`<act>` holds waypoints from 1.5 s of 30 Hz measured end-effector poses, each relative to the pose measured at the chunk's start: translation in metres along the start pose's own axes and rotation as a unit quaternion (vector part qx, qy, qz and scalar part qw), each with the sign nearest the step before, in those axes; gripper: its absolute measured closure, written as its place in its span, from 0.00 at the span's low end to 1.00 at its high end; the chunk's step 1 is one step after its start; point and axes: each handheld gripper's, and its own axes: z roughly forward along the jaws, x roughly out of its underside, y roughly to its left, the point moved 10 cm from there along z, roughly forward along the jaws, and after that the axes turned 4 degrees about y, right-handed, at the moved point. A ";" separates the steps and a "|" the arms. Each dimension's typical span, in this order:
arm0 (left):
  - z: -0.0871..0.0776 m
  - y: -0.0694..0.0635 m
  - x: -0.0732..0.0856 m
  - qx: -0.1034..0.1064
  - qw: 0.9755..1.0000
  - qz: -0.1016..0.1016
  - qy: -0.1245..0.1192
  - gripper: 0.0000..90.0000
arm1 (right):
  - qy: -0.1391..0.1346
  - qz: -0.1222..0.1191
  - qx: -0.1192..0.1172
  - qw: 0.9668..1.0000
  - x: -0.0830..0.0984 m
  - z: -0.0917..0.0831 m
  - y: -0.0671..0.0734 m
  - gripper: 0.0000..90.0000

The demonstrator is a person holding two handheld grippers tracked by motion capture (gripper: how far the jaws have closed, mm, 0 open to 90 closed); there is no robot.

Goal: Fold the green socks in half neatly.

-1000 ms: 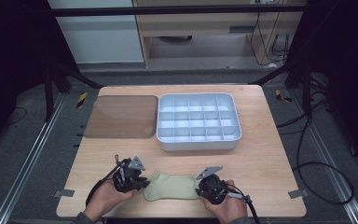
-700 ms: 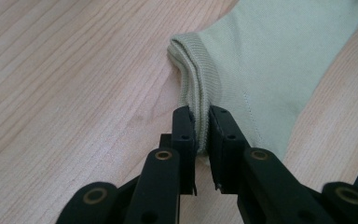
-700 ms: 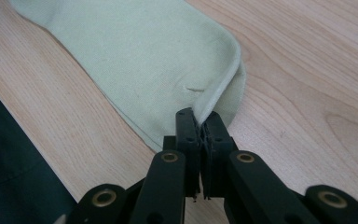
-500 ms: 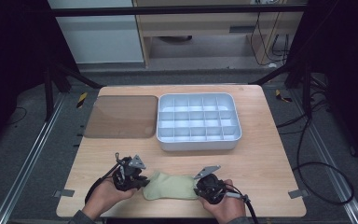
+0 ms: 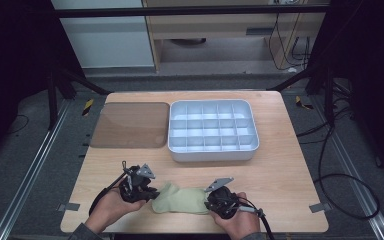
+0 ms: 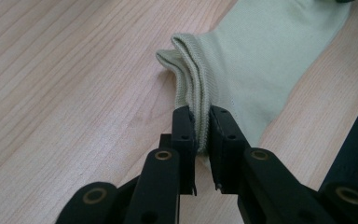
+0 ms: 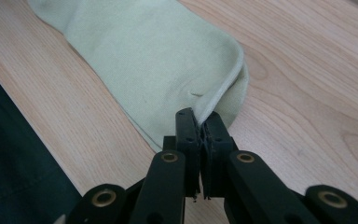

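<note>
1. The pale green sock [image 5: 182, 200] lies flat on the counter [image 5: 280, 175], at its near edge and well in front of the white compartment tray [image 5: 212, 131].
2. Your left hand-held gripper [image 6: 203, 128] is clamped on the ribbed cuff, where the layers bunch between the jaws.
3. Your right hand-held gripper [image 7: 200, 125] is closed tight on the thin folded edge at the toe end, taking only a sliver of fabric.
4. The right grip looks like the weak one: if you pull the ends apart or lift sharply, that narrow bite could slip free and the sock would drop limp from the cuff.
5. At the cuff, the jaws may not hold every layer; one could peel out under tension.
6. Beyond the sock, the tray sits empty, with the brown mat [image 5: 130, 125] just beside it on its left. The sock is close to the counter edge, so a dropped end could slide off.
</note>
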 end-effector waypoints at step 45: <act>0.004 -0.044 -0.045 0.056 0.998 0.005 -0.010 0.89 | -0.044 0.005 -0.033 0.998 -0.023 0.018 0.022 0.97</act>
